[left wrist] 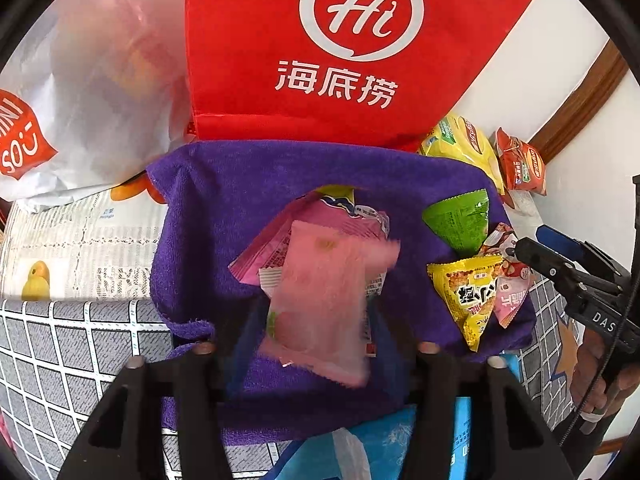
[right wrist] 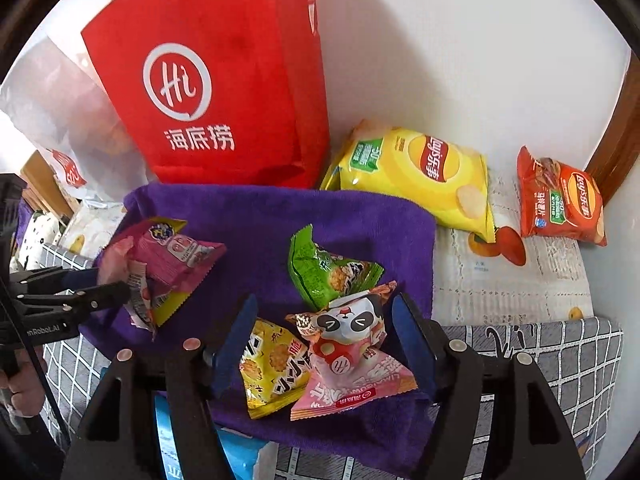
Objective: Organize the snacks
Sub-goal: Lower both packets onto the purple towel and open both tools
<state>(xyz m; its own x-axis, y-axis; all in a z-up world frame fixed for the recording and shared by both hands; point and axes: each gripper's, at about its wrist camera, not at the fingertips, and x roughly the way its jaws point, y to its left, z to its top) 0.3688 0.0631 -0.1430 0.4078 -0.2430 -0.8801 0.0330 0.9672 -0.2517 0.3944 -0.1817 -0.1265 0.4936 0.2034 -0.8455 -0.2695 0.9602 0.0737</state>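
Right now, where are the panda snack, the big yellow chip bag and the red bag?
panda snack (right wrist: 344, 330), right wrist view, on the panda's face.
yellow chip bag (right wrist: 416, 176), right wrist view, on its front.
red bag (left wrist: 340, 40), left wrist view, on its logo.

The pale pink packet (left wrist: 324, 304) is smeared by blur; the blue packet (left wrist: 384, 440) is cut off at the bottom edge.

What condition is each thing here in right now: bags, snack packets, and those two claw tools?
Red bag: upright.
Yellow chip bag: lying flat, sealed.
Orange chip bag: lying, sealed.
Pink packet: blurred between open fingers.
Left gripper: open.
Right gripper: open over panda packet.
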